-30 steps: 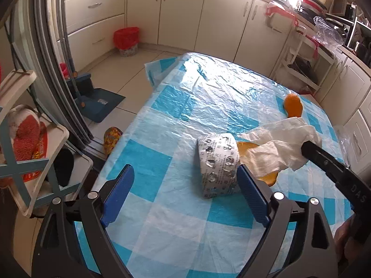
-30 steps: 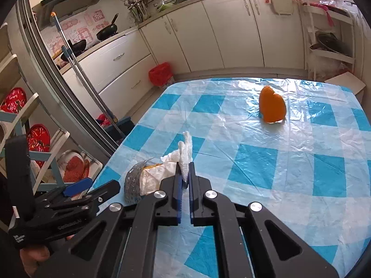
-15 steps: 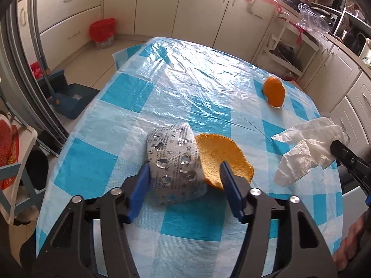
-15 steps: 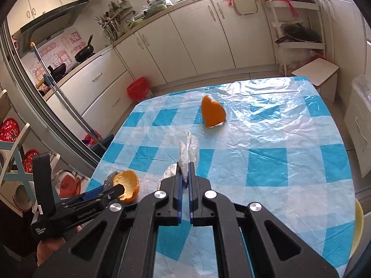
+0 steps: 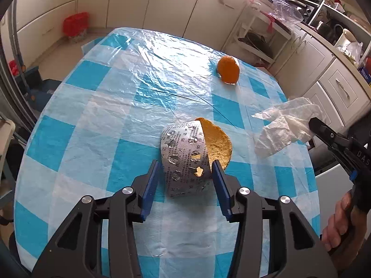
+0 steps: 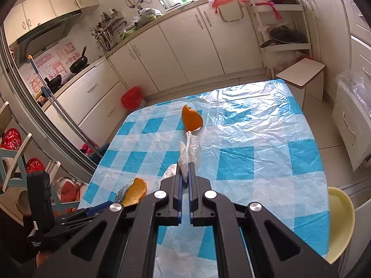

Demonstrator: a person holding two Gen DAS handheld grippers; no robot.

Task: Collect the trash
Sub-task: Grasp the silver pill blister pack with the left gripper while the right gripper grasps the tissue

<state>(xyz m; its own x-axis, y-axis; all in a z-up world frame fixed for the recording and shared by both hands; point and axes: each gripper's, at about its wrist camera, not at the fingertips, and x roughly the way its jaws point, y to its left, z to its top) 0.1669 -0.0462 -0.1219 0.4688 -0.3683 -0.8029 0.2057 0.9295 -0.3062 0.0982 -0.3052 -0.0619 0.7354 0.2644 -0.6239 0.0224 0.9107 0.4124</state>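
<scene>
The left claw (image 5: 184,180), wide apart a second ago, has been closing and now brackets the curled silver foil blister pack (image 5: 184,159); its right blue pad (image 5: 220,190) lies against the pack's edge, while whether the left pad presses on it cannot be told. The crumpled white paper tissue (image 5: 283,127), earlier draped over the curved piece of orange peel (image 5: 219,143) beside the pack, now hangs clear of the blue-and-white checked plastic-covered surface (image 5: 97,125), pinched in the fully closed right claw (image 6: 184,176) off to the right. The peel's pale inner face is thereby uncovered. The right claw has shifted sideways, away from the pack.
</scene>
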